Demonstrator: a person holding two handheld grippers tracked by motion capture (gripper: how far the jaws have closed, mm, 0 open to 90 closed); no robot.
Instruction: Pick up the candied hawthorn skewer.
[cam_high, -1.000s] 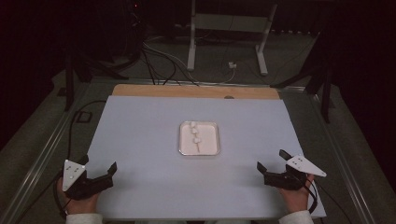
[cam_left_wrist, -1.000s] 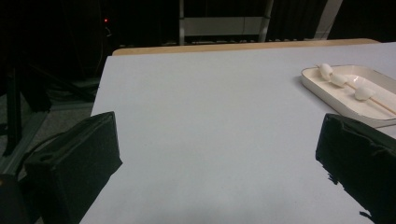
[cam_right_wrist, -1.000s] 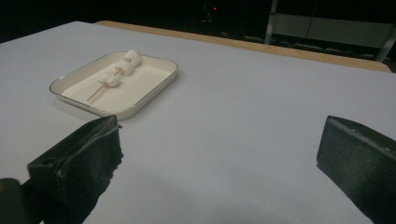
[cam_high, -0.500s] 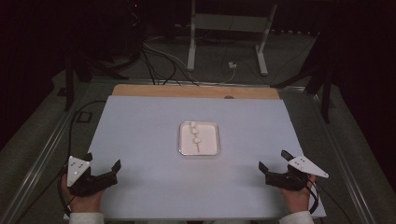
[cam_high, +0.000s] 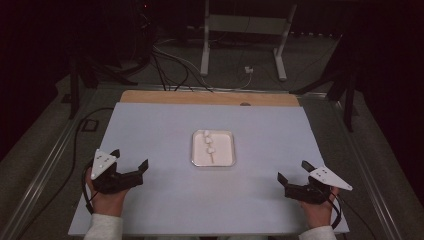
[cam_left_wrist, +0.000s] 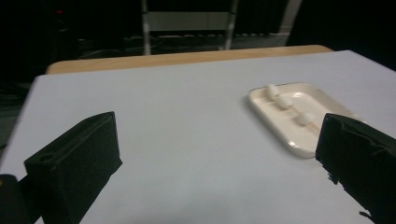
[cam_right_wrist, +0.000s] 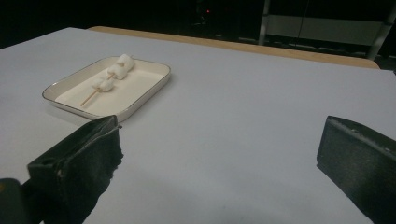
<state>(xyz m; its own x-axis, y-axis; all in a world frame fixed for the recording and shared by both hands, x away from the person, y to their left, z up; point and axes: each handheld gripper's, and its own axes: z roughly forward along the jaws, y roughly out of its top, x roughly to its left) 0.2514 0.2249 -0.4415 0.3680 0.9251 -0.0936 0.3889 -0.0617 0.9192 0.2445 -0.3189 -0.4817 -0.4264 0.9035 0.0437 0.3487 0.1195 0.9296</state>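
Tray: one white rectangular tray (cam_high: 229, 160), mid-table on the pale sheet (cam_high: 160, 130).
Skewer: one thin wooden skewer (cam_right_wrist: 89, 98) on the tray, three white marshmallows (cam_right_wrist: 116, 70).
Left gripper (cam_high: 131, 165): near left edge, jaws wide, empty.
Right gripper (cam_high: 294, 172): near right edge, jaws wide, empty.

**Dim room around a white-topped table**

The table (cam_high: 165, 125) has a pale, bluish-white top; a strip of bare wooden board (cam_high: 210, 98) shows along its far edge, with a small dark mark near the strip's middle. Light falls on the tabletop; the surroundings lie in deep shadow. The floor (cam_high: 300, 70) beyond is grey. A white metal stand (cam_high: 242, 30) with two legs and a crossbar sits at the back; dark cables (cam_high: 165, 65) run over the floor near it; a small white plug (cam_high: 248, 70) lies between the legs. Metal rails (cam_high: 45, 160) flank the table on both sides; dark posts (cam_high: 75, 85) rise at the left and right.
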